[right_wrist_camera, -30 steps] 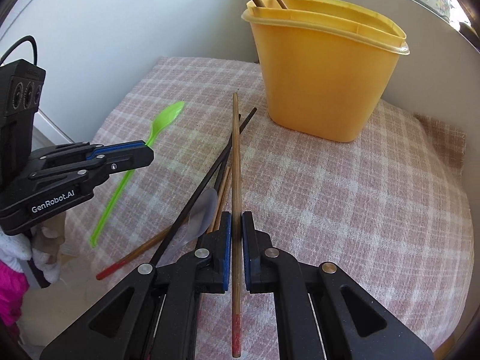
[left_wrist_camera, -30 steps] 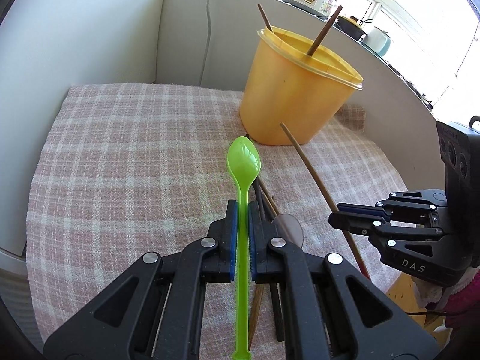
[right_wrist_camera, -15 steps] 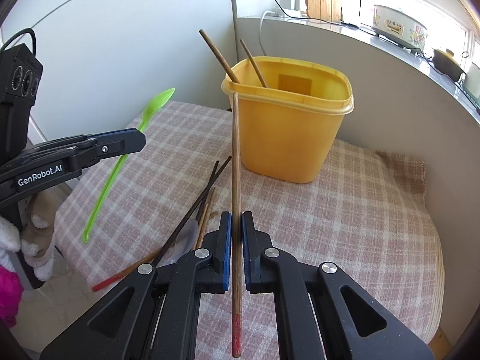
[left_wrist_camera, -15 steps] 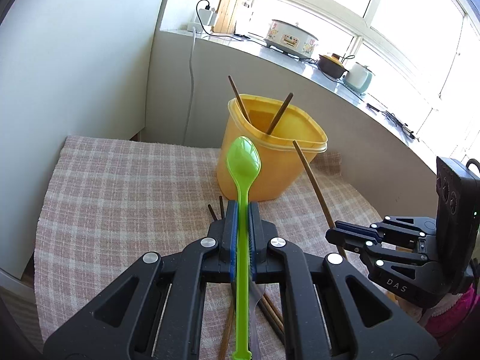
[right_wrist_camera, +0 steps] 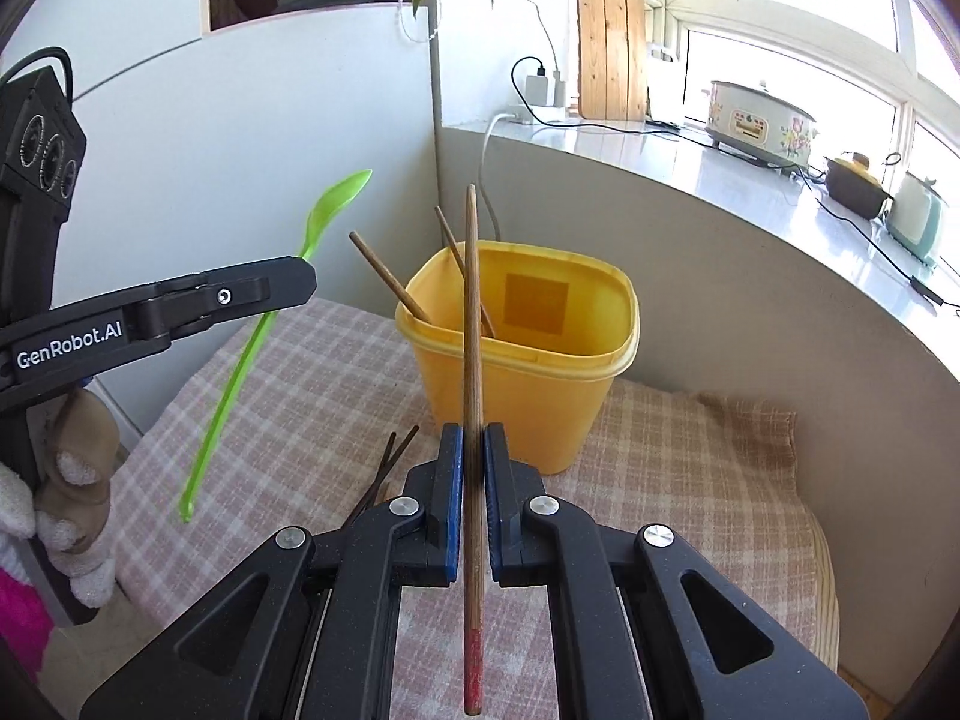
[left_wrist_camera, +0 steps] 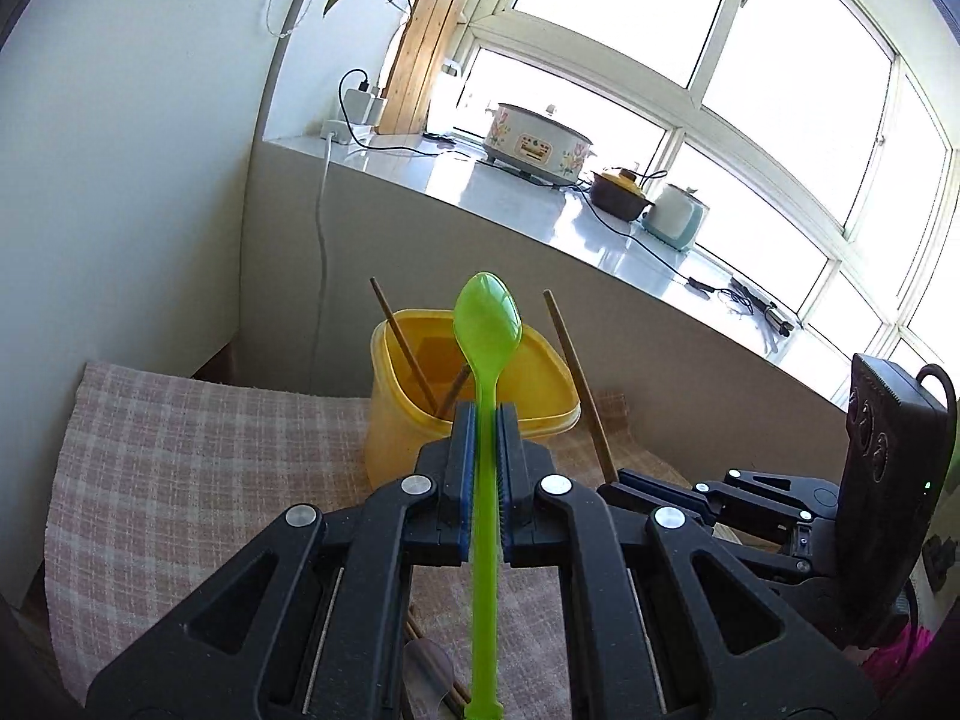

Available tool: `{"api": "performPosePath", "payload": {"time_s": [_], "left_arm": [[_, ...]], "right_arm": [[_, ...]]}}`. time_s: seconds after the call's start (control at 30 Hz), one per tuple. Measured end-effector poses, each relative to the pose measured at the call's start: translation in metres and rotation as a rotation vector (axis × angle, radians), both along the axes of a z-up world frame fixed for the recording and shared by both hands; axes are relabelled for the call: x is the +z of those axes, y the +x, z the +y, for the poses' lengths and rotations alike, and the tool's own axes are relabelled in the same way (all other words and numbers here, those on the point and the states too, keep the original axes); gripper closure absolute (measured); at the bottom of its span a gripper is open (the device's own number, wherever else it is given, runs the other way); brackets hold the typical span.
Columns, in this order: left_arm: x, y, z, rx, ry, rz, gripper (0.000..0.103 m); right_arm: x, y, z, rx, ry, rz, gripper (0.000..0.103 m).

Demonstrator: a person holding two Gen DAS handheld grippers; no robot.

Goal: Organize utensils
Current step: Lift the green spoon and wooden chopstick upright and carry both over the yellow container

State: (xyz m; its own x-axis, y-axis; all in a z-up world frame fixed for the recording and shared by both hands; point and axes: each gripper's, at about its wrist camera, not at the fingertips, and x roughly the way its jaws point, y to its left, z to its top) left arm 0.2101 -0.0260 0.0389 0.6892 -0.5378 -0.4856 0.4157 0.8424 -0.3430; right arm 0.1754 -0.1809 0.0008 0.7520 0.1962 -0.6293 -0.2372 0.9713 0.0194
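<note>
My left gripper [left_wrist_camera: 485, 414] is shut on a green plastic spoon [left_wrist_camera: 486, 324], bowl end forward, held in the air in front of the yellow tub [left_wrist_camera: 396, 420]. My right gripper [right_wrist_camera: 474, 438] is shut on a brown wooden chopstick [right_wrist_camera: 471, 300] with a red end, its tip raised over the tub's near rim [right_wrist_camera: 516, 354]. Two brown chopsticks [right_wrist_camera: 384, 276] stand in the tub. In the right wrist view the left gripper [right_wrist_camera: 300, 282] with the spoon [right_wrist_camera: 327, 210] hangs at the left. In the left wrist view the right gripper [left_wrist_camera: 624, 480] is at the right.
A pink checked cloth [right_wrist_camera: 312, 396] covers the table. Dark chopsticks [right_wrist_camera: 390, 456] and a clear spoon [left_wrist_camera: 429, 660] lie on it near me. A grey wall [left_wrist_camera: 420, 252] stands behind the tub, with a white panel [left_wrist_camera: 120, 180] to the left. Cookers [left_wrist_camera: 534, 141] sit on the counter.
Both grippers have risen and tilted up with their utensils. The tub now sits lower in both views and I see into it.
</note>
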Motion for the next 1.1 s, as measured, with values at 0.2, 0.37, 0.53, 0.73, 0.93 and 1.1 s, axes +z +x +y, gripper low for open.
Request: {"api": "performPosePath", "payload": {"time_s": [0.2, 0.37, 0.53, 0.73, 0.93, 1.1], "left_arm": [[0.014, 0.015, -0.015, -0.008, -0.034, -0.039, 0.098], [0.024, 0.031, -0.029, -0.01, -0.059, -0.075, 0.098], [0.028, 0.048, -0.042, -0.005, -0.077, -0.111, 0.098], [0.026, 0.069, -0.049, 0.023, -0.083, -0.126, 0.098], [0.023, 0.081, -0.051, 0.042, -0.078, -0.167, 0.098], [0.019, 0.092, -0.056, 0.052, -0.054, -0.18, 0.098]], "right_arm": [[0.013, 0.011, -0.01, -0.011, 0.02, -0.04, 0.098], [0.024, 0.024, -0.022, -0.027, 0.068, -0.076, 0.098], [0.032, 0.038, -0.03, -0.042, 0.104, -0.108, 0.098], [0.039, 0.054, -0.035, -0.054, 0.14, -0.139, 0.098], [0.049, 0.071, -0.035, -0.063, 0.153, -0.18, 0.098], [0.054, 0.087, -0.033, -0.067, 0.138, -0.214, 0.098]]}}
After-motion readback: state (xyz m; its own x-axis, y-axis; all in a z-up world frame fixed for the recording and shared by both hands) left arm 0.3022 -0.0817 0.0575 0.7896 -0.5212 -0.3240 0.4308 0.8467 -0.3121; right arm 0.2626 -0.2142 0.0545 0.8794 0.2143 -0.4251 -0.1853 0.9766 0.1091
